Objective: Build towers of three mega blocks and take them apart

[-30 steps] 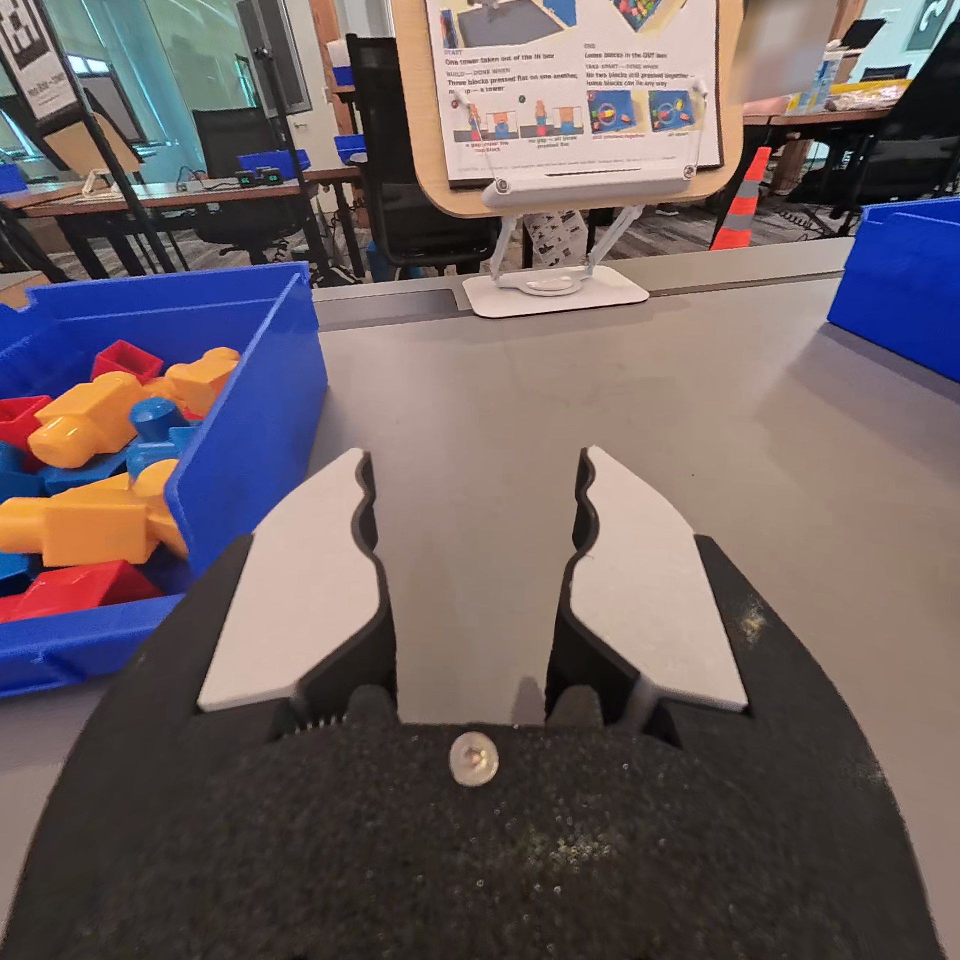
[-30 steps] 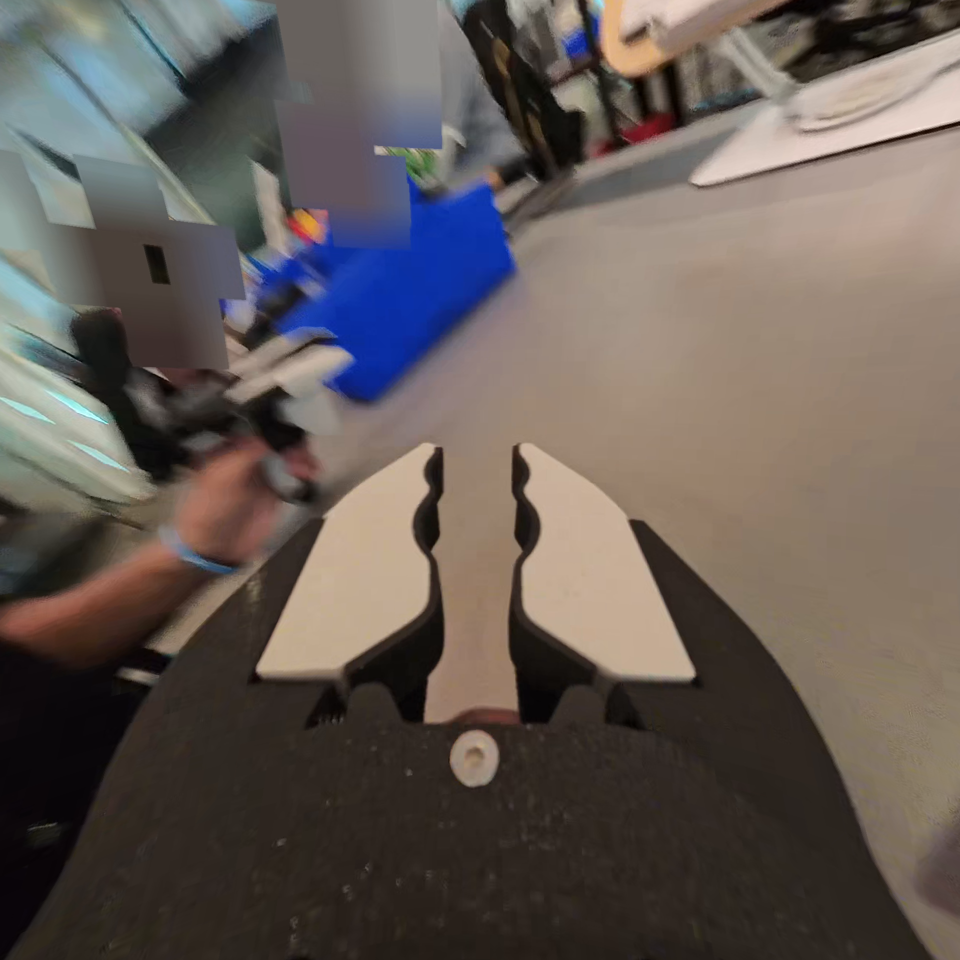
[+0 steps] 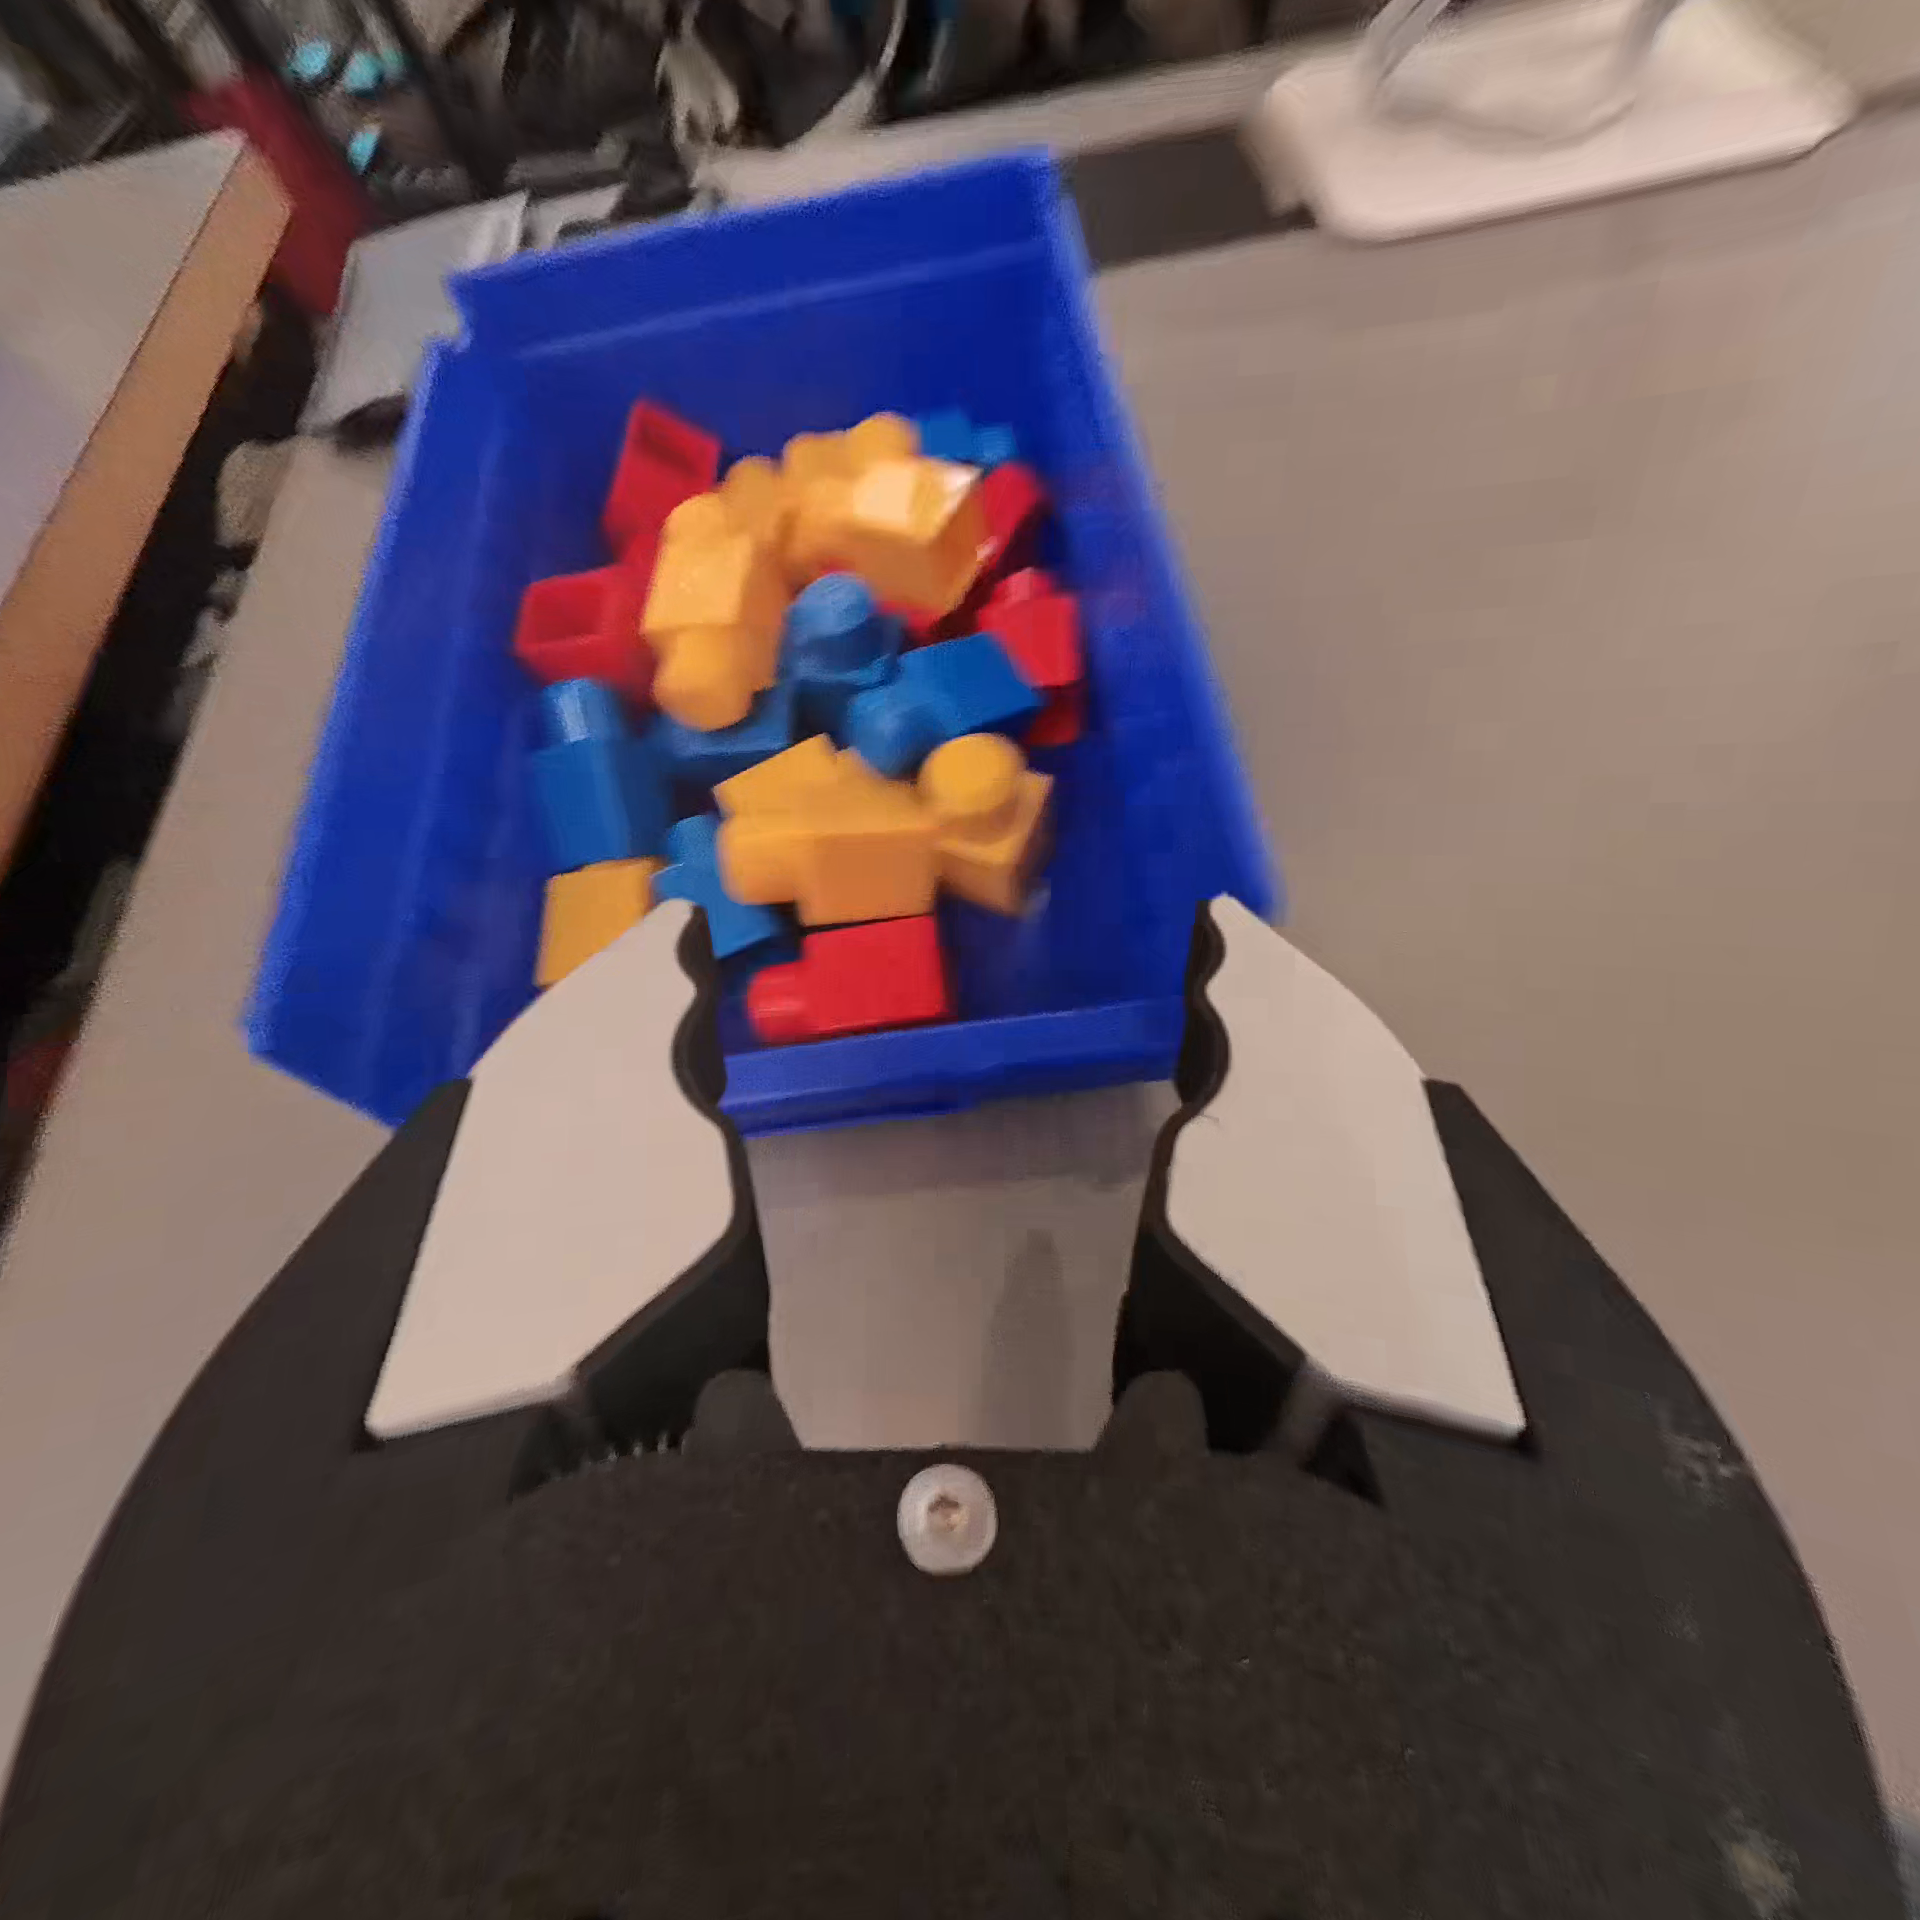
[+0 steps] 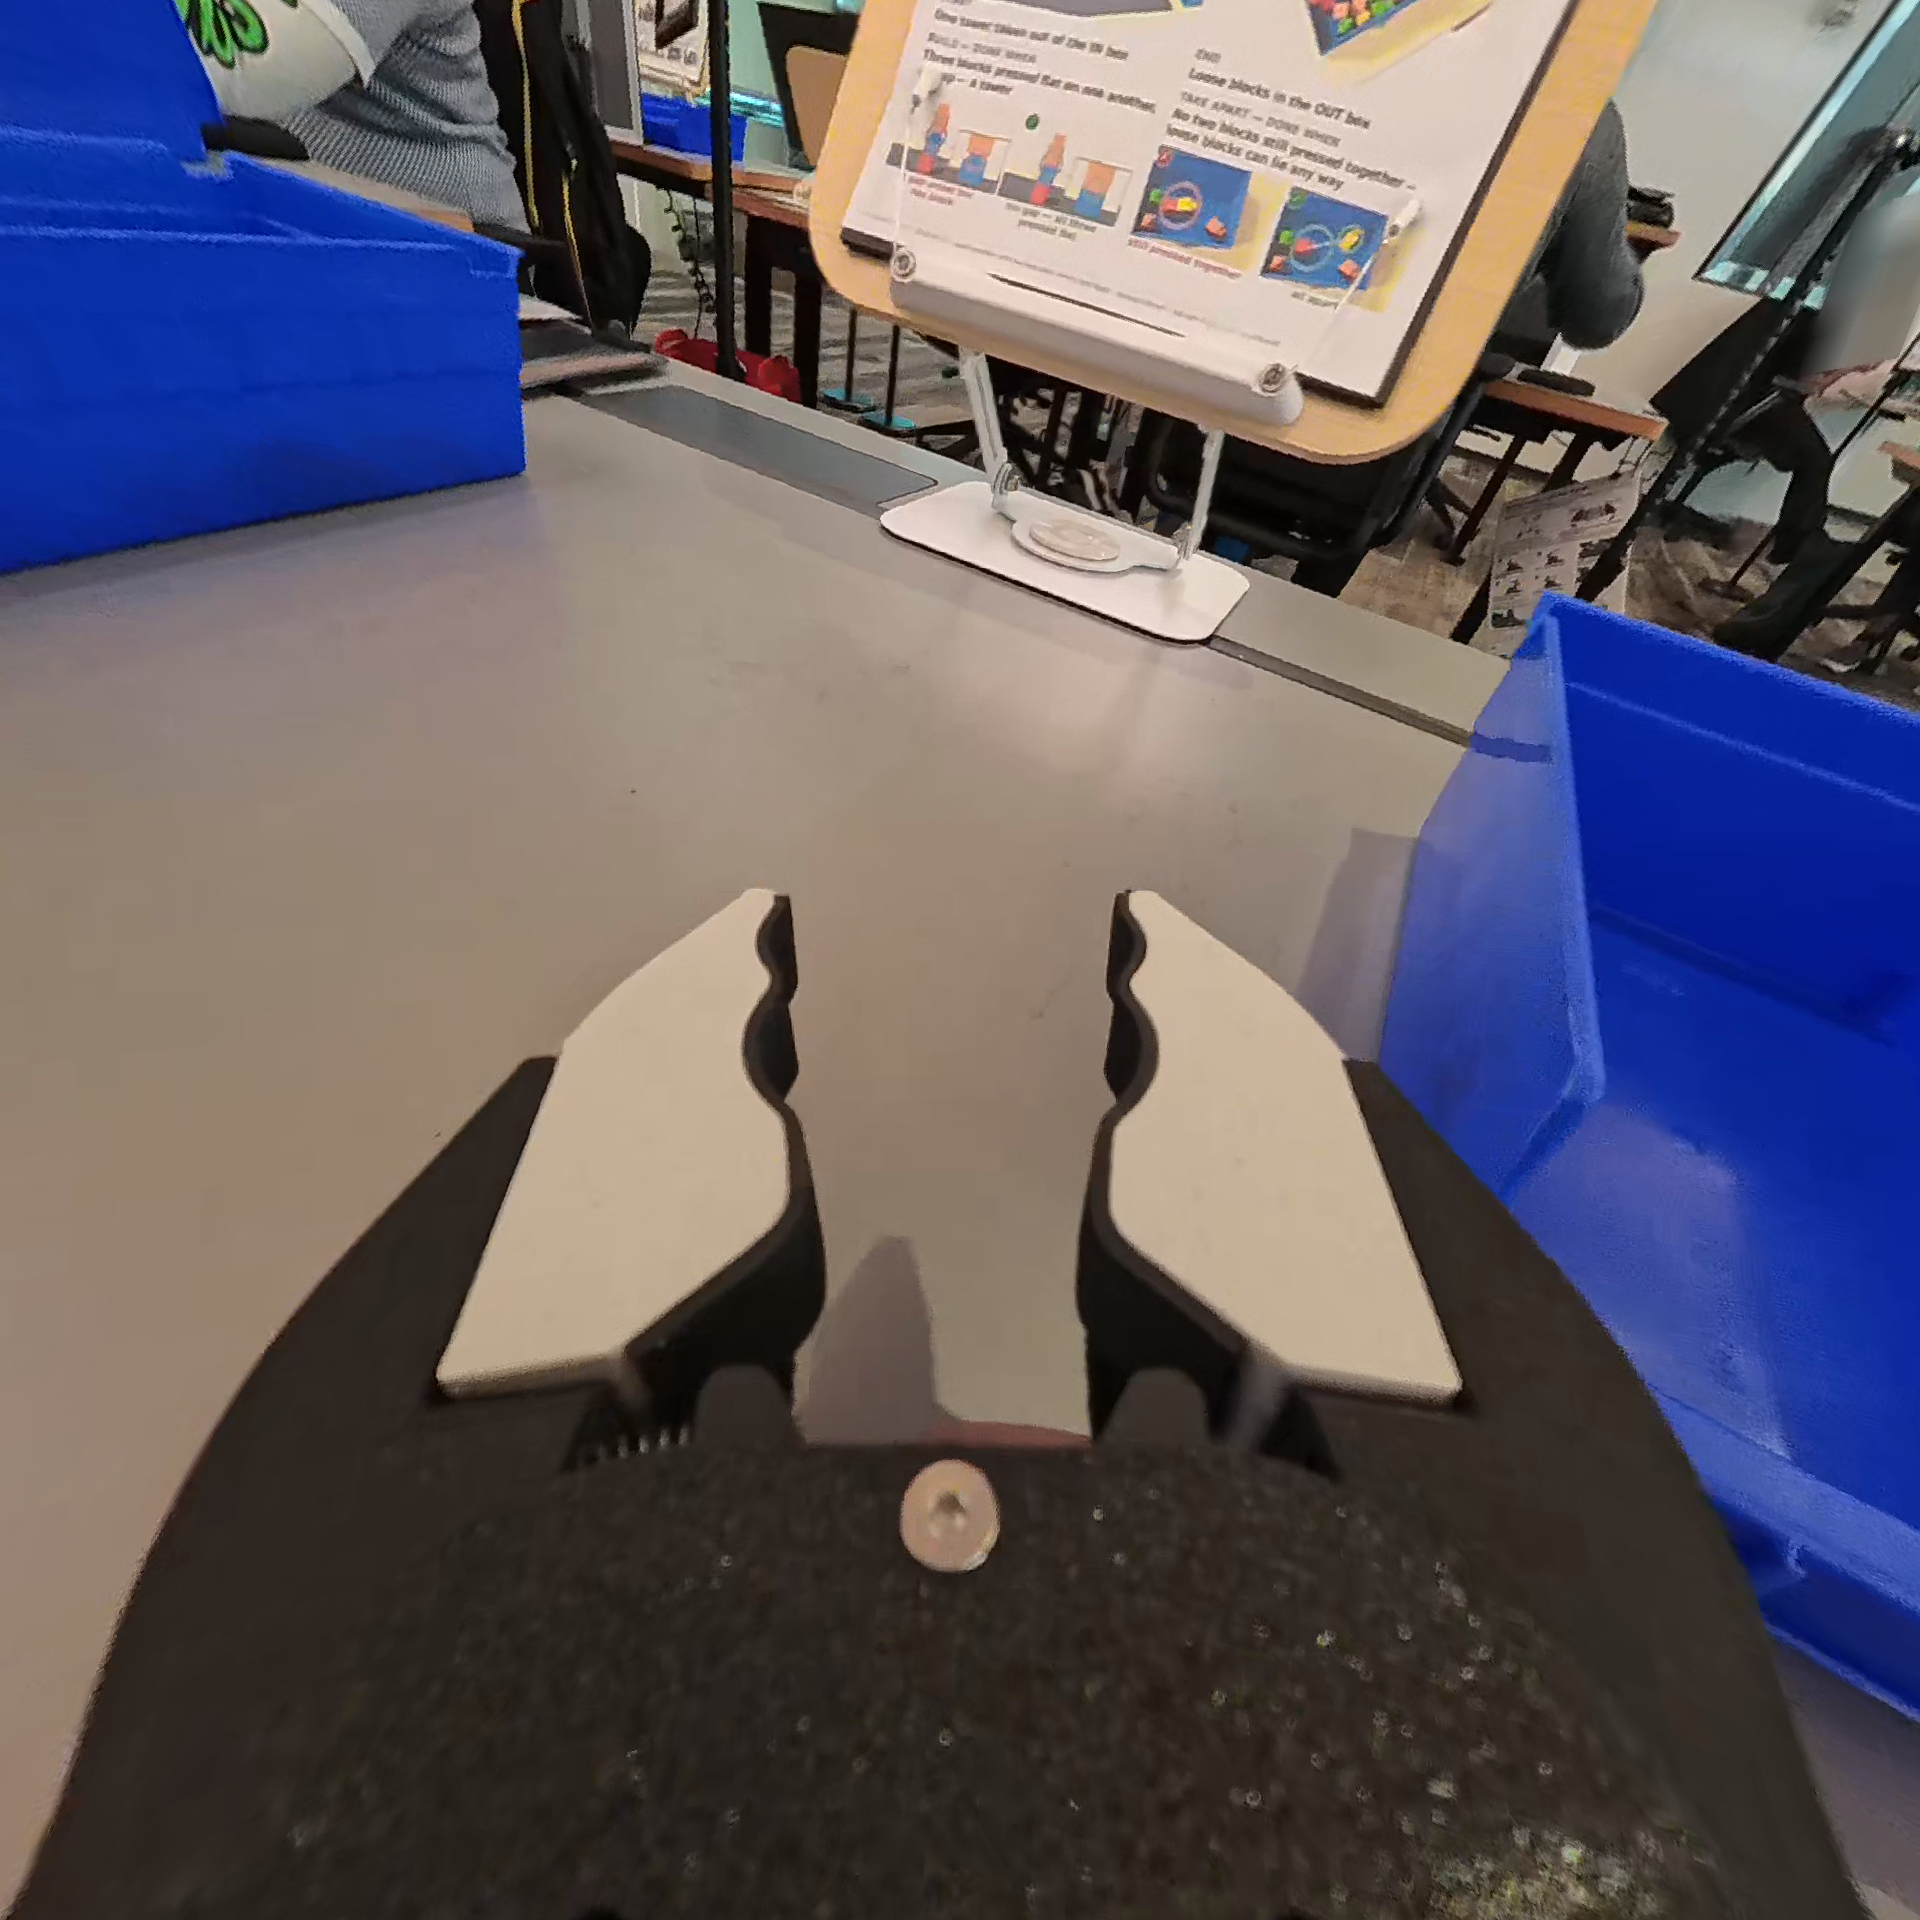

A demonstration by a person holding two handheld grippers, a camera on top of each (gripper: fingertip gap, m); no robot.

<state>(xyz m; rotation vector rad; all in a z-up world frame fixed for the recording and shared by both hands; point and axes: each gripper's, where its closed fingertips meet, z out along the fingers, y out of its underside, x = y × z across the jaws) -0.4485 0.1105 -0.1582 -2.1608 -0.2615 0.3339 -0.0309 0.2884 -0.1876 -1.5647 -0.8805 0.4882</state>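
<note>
On the left of the grey table (image 3: pixel 1558 727) stands a blue bin (image 3: pixel 416 727) heaped with loose mega blocks (image 3: pixel 831 686) in yellow, red and blue; none of them can be seen stacked into a tower, though the view is blurred. The left gripper (image 3: pixel 940 914) hangs above the bin's near wall, its two grey fingers (image 3: pixel 582 1143) spread wide with nothing between them. A red block (image 3: pixel 852 982) lies at the near end of the pile, just beyond the fingertips, with a yellow block (image 3: pixel 831 852) touching it on the far side. A wooden-edged desk (image 3: pixel 135 416) runs along the far left, apart from the bin.

In the right wrist view, the same bin's outer wall (image 4: pixel 239 395) shows at the far left. At the far middle, a white stand (image 4: pixel 1070 561) carries a tilted wooden board with an instruction sheet (image 4: pixel 1132 156). The right gripper (image 4: pixel 951 904) is low over bare table (image 4: pixel 520 779), fingers (image 4: pixel 665 1143) apart and holding nothing. Just to its right sits a second blue bin (image 4: pixel 1496 987); the part of its inside in view shows no blocks.
</note>
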